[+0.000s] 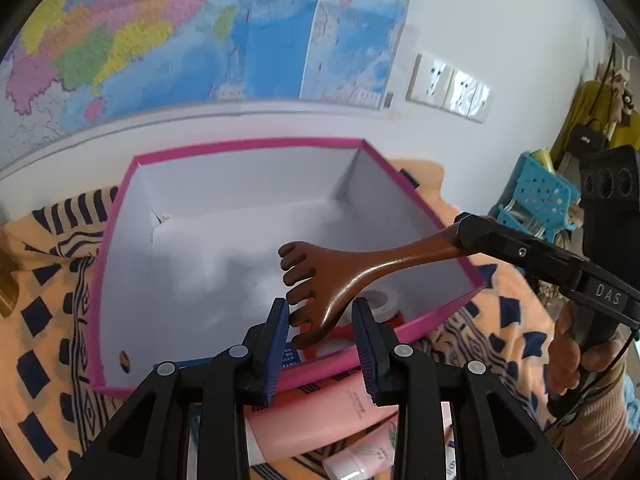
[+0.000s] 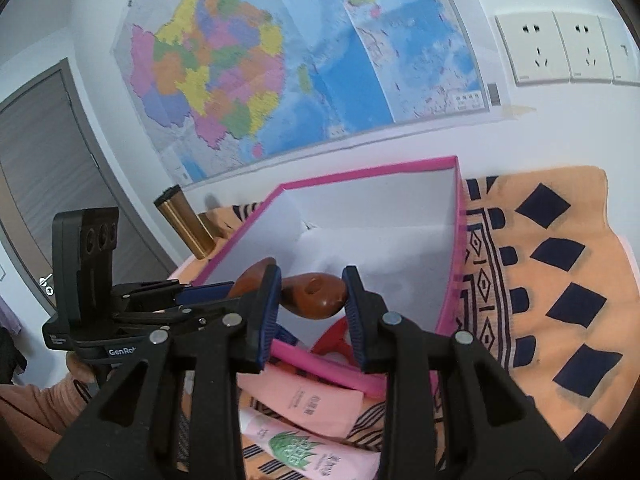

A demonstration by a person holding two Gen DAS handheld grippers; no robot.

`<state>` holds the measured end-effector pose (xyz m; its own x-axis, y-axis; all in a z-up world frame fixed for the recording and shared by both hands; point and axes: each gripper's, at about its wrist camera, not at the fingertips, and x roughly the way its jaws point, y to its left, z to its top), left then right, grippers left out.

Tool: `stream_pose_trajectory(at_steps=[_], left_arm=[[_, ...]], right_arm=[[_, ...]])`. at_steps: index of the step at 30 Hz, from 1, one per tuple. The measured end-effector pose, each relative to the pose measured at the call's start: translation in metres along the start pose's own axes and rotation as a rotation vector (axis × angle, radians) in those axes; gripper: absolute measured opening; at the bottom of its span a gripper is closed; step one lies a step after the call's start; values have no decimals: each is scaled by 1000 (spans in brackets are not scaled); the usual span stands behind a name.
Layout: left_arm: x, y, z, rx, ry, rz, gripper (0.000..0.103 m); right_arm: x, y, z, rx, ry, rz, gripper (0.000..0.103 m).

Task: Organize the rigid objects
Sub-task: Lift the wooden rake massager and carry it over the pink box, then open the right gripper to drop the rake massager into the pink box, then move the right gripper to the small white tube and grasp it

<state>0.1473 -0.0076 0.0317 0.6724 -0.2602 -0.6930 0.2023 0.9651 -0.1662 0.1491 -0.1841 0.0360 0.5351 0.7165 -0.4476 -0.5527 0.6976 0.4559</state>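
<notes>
Ahead of me a white wall (image 2: 400, 148) carries a large coloured map (image 2: 280, 60), with a row of pale sockets (image 2: 560, 50) to its right. At my far left stands a grey door (image 2: 44, 168). An orange cloth with dark blue shapes (image 2: 560, 280) covers the surface below. Off to the right hangs something yellow (image 1: 592, 104), perhaps clothing, too blurred to tell.

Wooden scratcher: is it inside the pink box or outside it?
Outside: the wooden scratcher hangs over the open pink box, its handle clamped by the right gripper.
</notes>
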Motion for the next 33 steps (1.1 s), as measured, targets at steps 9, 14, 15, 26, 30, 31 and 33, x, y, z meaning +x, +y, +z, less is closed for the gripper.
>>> stream_pose_trajectory(at_steps=[9,14,15,26,30,31,33], left_arm=[[17,-3,0,36,28,41,32],[1,-7,-7,50,-22,40,32],[-5,-8,-11,57,-37,39,33],[-58,-22,-46,104,-139,-30,49],[-59,-21,-62,90,-111,-50,51],[-57,-21,-67,85,-103,-45,51],[-55,-21,-74,77,-88,-48,51]], right_arm=[[28,-17,-6,-19,96,-86,34],[29,-21,-12,-27,97,-146,34],[25,-21,-13,-23,89,-146,34],[-23,7,-35,-63,37,-102,40],[-30,15,-57,-59,68,-81,43],[-30,16,-62,-54,81,-78,43],[-29,16,-74,-44,103,-82,43]])
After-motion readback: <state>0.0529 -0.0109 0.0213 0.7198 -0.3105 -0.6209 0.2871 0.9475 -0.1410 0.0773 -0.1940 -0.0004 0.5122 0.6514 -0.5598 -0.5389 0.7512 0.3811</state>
